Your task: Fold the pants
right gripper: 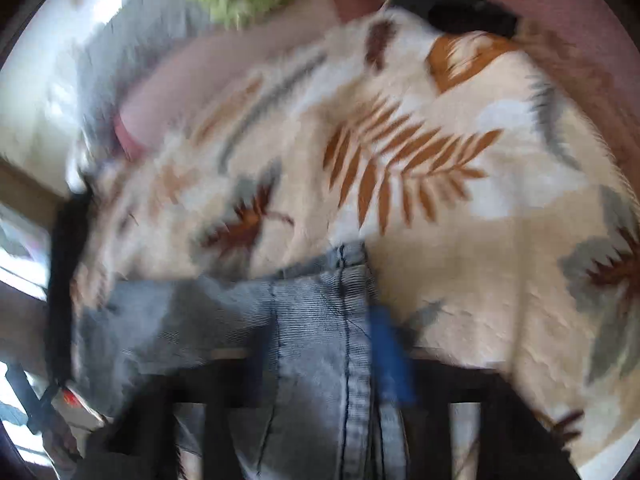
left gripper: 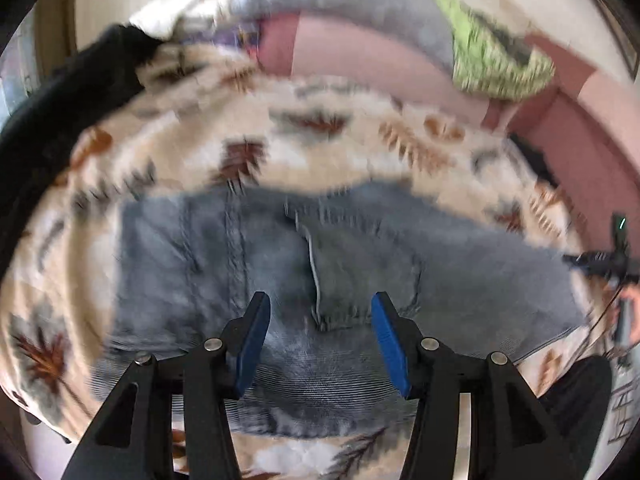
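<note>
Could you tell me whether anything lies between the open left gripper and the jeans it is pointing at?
Nothing visible does. The left gripper is open just above the jeans, which lie spread on the leaf-print blanket. The black garment and green cloth sit well away at the blanket's far edges.

Faded ribbed denim pants (left gripper: 320, 264) lie on a fuzzy leaf-print fleece blanket (left gripper: 280, 140).

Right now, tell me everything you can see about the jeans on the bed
The jeans are faded grey-blue denim with stitched seams and a back pocket, spread mostly flat and partly folded on a cream leaf-print blanket. The left gripper hovers over them, jaws open, gripping nothing. In the blurred right wrist view, the right gripper appears shut on a seamed fold of the jeans, which drapes between its fingers.
</note>
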Motion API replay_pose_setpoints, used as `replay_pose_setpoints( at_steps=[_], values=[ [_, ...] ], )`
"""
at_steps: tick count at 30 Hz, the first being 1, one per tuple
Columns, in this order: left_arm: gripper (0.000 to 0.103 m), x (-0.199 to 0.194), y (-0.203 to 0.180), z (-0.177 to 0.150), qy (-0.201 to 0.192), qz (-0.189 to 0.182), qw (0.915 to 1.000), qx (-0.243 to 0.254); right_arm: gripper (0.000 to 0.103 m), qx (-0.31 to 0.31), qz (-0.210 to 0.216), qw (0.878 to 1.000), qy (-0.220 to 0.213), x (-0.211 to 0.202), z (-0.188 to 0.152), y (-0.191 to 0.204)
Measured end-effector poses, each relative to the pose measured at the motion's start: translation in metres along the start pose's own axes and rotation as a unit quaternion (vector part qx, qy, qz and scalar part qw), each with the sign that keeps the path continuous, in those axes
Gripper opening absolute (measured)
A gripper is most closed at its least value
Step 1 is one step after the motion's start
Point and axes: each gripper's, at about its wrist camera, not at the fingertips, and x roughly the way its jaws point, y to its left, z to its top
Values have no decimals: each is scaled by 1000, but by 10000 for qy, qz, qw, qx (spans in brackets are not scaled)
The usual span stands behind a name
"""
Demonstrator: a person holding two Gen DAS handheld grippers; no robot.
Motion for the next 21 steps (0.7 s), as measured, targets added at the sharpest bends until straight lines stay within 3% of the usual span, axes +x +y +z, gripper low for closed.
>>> replay_pose_setpoints(
  at_steps=[2, 5, 8, 10, 12, 13, 15, 16, 17, 21],
  values=[
    [53, 13, 4, -11, 134, 126, 9998, -5, 9, -474, -355, 9981, -195, -7, -1, 16],
    [54, 18, 7, -17, 69, 115, 9999, 104, 9, -1094, -1129, 9855, -644, -20, 7, 36],
    [54, 19, 6, -19, 71, 123, 9996, 243, 10, -1221, -1679, 9766, -565, 1, 14, 29],
    [54, 21, 6, -20, 96, 117, 9994, 313, 11, -825, -1426, 9863, -117, 18, 10, 9],
    [54, 22, 8, -18, 115, 56, 9993, 345, 16, -501, -1225, 9899, -513, -6, 4, 1],
    [54, 20, 11, -19, 118, 2, 9994, 321, 21, -208, -897, 9936, -658, -25, -3, -4],
    [54, 20, 15, -18, 141, -91, 9995, 259, 43, 258, -252, 9970, -690, -49, -18, -9],
    [54, 20, 17, -17, 144, -146, 9996, 209, 64, 404, 60, 9973, -616, -59, -30, -7],
    [54, 21, 19, -17, 137, -186, 9996, 169, 70, 461, 161, 9970, -605, -67, -42, -5],
    [54, 20, 19, -19, 87, -221, 9996, 141, 70, 725, 249, 9970, -140, -57, -74, -7]
  ],
)
